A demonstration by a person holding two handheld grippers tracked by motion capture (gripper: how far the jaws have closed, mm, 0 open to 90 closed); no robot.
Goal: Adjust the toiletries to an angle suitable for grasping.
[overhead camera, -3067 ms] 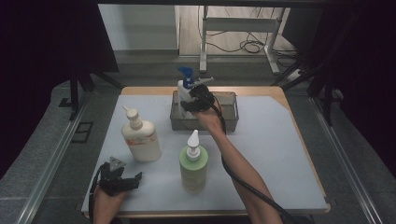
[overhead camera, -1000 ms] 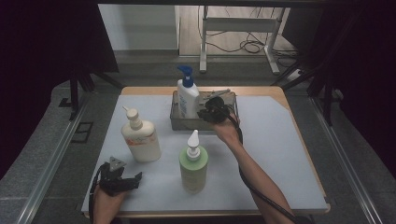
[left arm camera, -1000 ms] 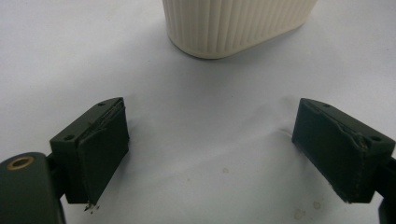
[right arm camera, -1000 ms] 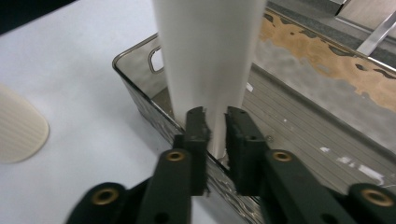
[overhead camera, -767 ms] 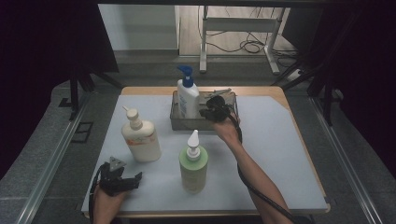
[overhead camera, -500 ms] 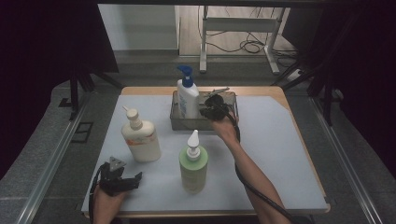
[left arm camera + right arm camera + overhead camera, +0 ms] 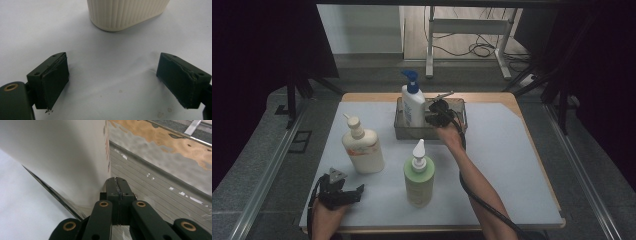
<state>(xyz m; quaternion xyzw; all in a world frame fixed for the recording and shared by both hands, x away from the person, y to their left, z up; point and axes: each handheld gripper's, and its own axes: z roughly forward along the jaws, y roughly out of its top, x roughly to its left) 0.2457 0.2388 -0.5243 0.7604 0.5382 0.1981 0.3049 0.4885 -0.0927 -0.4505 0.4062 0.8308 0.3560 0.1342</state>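
A white bottle with a blue pump [image 7: 412, 106] stands upright in the left part of a metal tray [image 7: 458, 107] at the back of the table. My right gripper [image 7: 435, 111] is inside the tray just right of that bottle. In the right gripper view its jaws [image 7: 116, 183] are shut with nothing between them, the bottle's white wall [image 7: 62, 157] close on their left. My left gripper [image 7: 352, 194] rests at the front left, open [image 7: 112, 72] and holding nothing, aimed at the base of a cream bottle [image 7: 127, 12].
The cream pump bottle [image 7: 362, 150] stands left of centre and a green pump bottle [image 7: 418, 175] near the front middle, both on a pale mat [image 7: 507, 165]. The tray's ribbed metal floor [image 7: 155, 190] stretches right of my right gripper.
Three seconds ago my right gripper was at the white bottle's top over the tray. Now the bottle stands free and the shut gripper sits lower beside it. Left gripper unmoved.
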